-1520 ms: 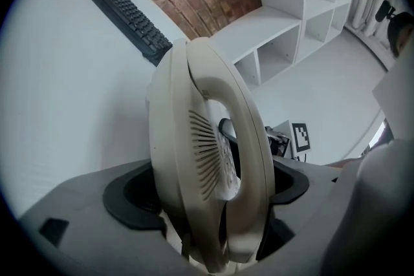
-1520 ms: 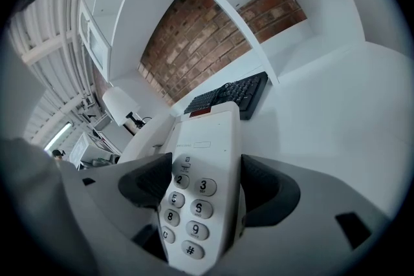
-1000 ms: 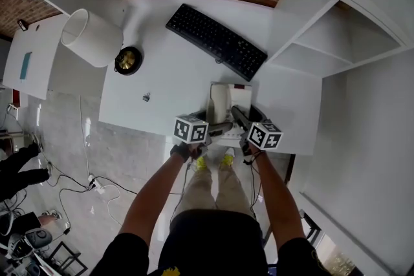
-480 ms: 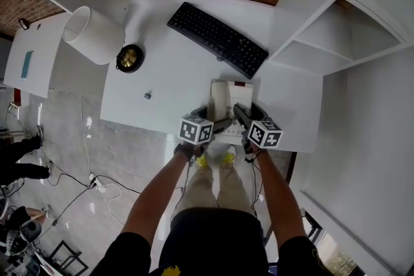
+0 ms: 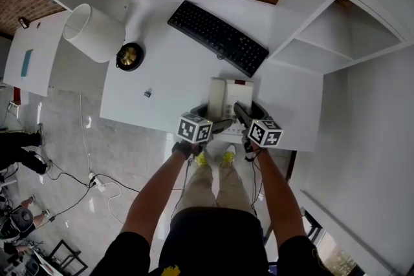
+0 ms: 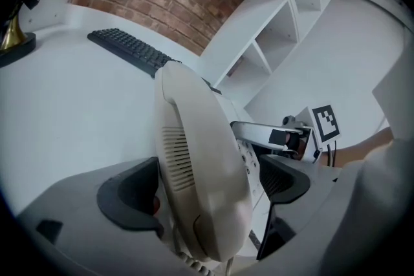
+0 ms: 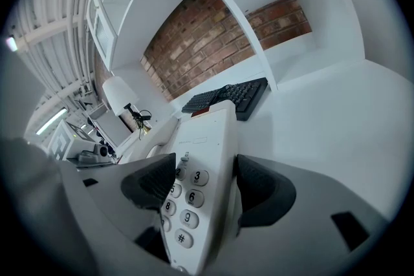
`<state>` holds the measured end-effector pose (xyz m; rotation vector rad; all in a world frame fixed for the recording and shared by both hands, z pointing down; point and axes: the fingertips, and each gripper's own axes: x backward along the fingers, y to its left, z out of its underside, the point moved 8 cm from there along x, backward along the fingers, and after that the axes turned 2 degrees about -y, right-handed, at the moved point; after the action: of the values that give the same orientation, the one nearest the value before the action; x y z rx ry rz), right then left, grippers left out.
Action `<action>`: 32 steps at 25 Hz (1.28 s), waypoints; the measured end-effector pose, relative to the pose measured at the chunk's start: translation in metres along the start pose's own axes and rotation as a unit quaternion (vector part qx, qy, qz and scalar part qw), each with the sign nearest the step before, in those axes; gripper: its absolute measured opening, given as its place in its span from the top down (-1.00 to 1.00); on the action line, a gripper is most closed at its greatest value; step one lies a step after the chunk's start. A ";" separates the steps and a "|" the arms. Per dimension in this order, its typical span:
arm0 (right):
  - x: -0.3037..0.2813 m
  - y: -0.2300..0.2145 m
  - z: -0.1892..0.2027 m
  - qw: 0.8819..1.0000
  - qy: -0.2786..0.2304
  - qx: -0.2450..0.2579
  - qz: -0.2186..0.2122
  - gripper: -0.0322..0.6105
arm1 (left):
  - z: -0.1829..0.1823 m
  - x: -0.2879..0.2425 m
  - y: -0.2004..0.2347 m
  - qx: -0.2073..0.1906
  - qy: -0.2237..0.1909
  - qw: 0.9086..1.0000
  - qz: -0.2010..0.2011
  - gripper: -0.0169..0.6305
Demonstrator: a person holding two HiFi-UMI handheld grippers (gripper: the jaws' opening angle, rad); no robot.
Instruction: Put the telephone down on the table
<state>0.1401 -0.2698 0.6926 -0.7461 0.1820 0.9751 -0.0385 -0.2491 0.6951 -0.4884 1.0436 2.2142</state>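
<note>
I judged the telephone [image 5: 228, 95] light, stiff and slick, its handset [image 6: 194, 158] loose, so my left hand-held gripper [image 6: 210, 187] clasped that side while my right hand-held gripper [image 7: 207, 181], jaws just closing, gripped its keypad [image 7: 187, 197] side over the surface [image 5: 174, 68].

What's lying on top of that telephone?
A cream handset lies along the left side of the telephone, beside the number keys. Whatever is beneath the handset is covered.
</note>
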 end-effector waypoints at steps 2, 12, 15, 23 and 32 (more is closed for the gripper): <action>-0.001 -0.001 0.000 1.000 0.002 -0.003 -0.002 0.00 | -0.003 0.006 0.001 -0.012 -0.009 1.000 -0.014 -0.52; 0.085 0.023 -0.018 0.995 -0.063 0.052 0.059 0.33 | -0.019 0.092 -0.018 -0.039 -0.087 0.994 -0.045 -0.40; 0.117 0.047 -0.032 0.993 -0.061 0.094 0.047 0.47 | -0.022 0.125 -0.045 -0.057 -0.110 0.991 -0.047 0.06; 0.187 0.094 -0.089 0.978 -0.130 0.155 0.049 0.85 | -0.050 0.179 -0.111 -0.150 -0.158 0.973 -0.072 0.81; 0.217 0.112 -0.129 0.968 -0.177 0.171 0.057 0.91 | -0.097 0.211 -0.129 -0.169 -0.218 0.958 -0.083 0.89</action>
<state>0.1960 -0.1669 0.4430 -0.2401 0.0771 1.1336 -0.0985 -0.1818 0.4455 -0.2019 0.3810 2.2138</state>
